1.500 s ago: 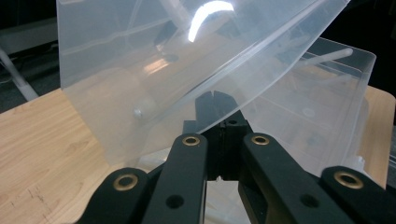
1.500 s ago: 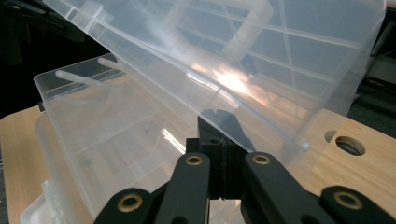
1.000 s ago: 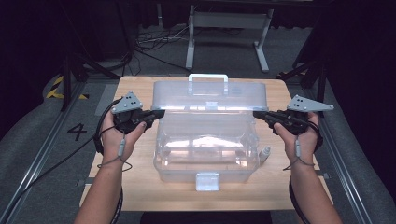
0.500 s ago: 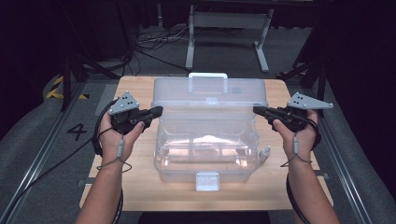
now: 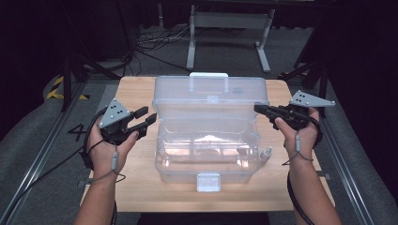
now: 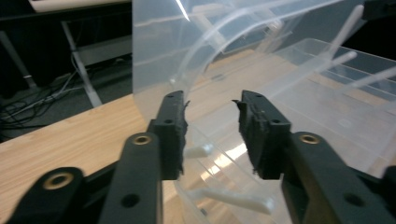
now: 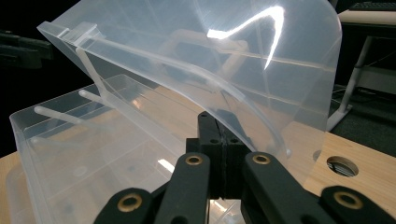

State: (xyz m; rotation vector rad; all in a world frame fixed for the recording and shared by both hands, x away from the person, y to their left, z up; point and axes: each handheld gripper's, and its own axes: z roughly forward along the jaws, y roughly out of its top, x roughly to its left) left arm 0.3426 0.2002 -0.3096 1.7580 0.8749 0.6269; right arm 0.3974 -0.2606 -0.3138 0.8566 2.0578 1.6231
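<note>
box [image 5: 206,140] on table [image 5: 136,187], grippers flanking

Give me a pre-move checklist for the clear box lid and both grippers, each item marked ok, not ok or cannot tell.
1. Lid raised above the box: ok.
2. Right gripper shut at the lid's edge: ok; whether the edge is pinched: cannot tell.
3. Left gripper free of the lid: ok, jaws have just been opening, nothing pressed between them.
4. Front latch unfastened: ok.
5. Box sitting flat on the table: ok.
6. Lid stays up alone: cannot tell.
</note>
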